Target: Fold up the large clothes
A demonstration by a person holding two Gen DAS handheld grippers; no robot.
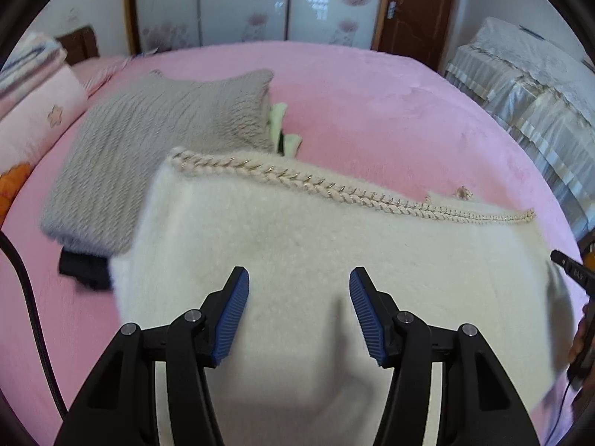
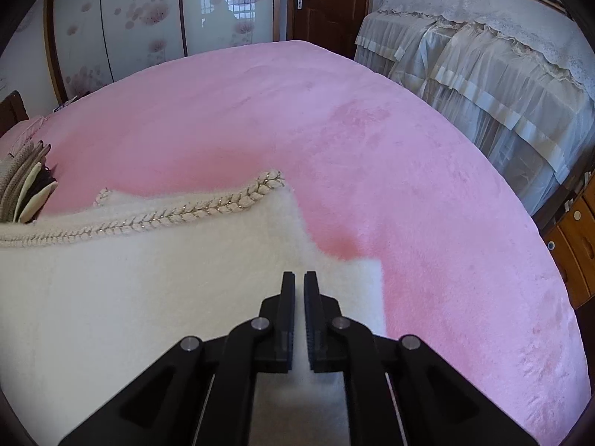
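A fluffy cream garment with a braided gold-flecked trim lies on the pink bed. My left gripper is open above its near part, holding nothing. In the right wrist view the same garment fills the lower left, its braided trim running along the far edge. My right gripper is shut, with a narrow gap between its jaws, over the garment's right edge; I cannot tell whether cloth is pinched.
A folded grey knit lies on a stack with dark and pale green clothes at the left. Folded bedding sits far left. A cloth-covered piece of furniture stands to the right, a wardrobe behind the bed.
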